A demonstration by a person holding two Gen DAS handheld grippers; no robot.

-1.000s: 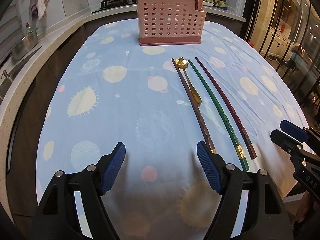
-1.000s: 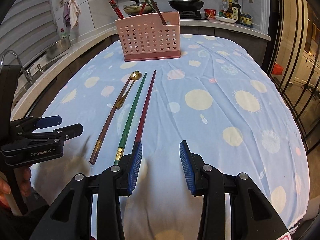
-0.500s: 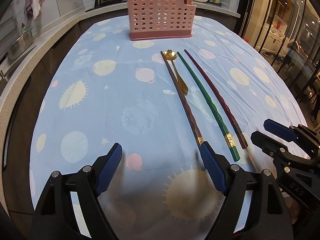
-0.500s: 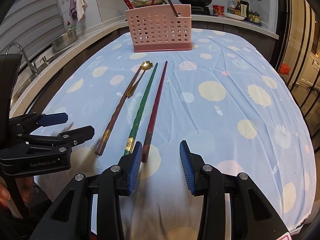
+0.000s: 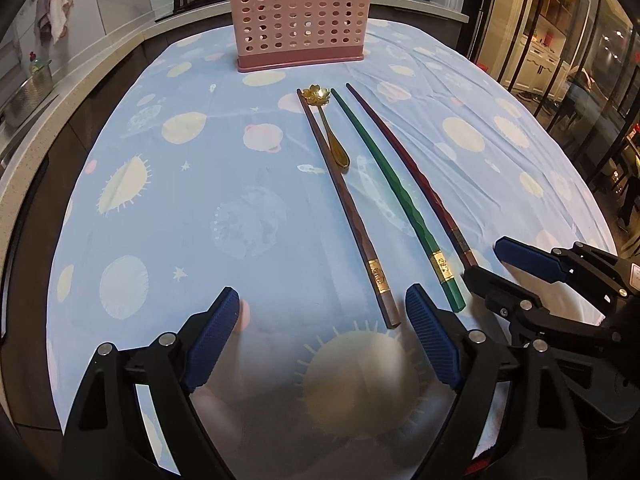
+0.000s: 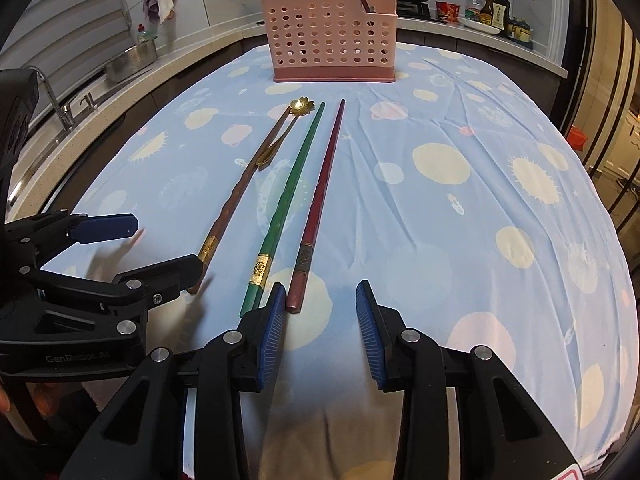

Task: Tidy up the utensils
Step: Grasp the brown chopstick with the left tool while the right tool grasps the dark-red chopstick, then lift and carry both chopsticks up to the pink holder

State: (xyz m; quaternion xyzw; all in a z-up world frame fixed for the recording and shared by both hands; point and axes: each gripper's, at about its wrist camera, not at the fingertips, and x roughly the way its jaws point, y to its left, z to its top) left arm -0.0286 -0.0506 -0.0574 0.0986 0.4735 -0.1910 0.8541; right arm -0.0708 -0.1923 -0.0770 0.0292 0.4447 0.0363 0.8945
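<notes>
Three slim chopsticks — brown (image 5: pixel 348 208), green (image 5: pixel 396 196), dark red (image 5: pixel 408 160) — lay side by side on the cloth, tips toward the perforated pink holder (image 5: pixel 300 16); my left tongs (image 5: pixel 320 328) were widening, right tongs (image 6: pixel 320 312) narrowing, both empty.

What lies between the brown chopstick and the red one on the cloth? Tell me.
The green chopstick lies between the brown chopstick and the red chopstick. The gold spoon lies there too, against the brown one. Both wrist views show this.

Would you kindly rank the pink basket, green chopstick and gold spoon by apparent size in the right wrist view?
1. Pink basket, though farthest.
2. Green chopstick, longest but thin.
3. Gold spoon, clearly smallest.
</notes>
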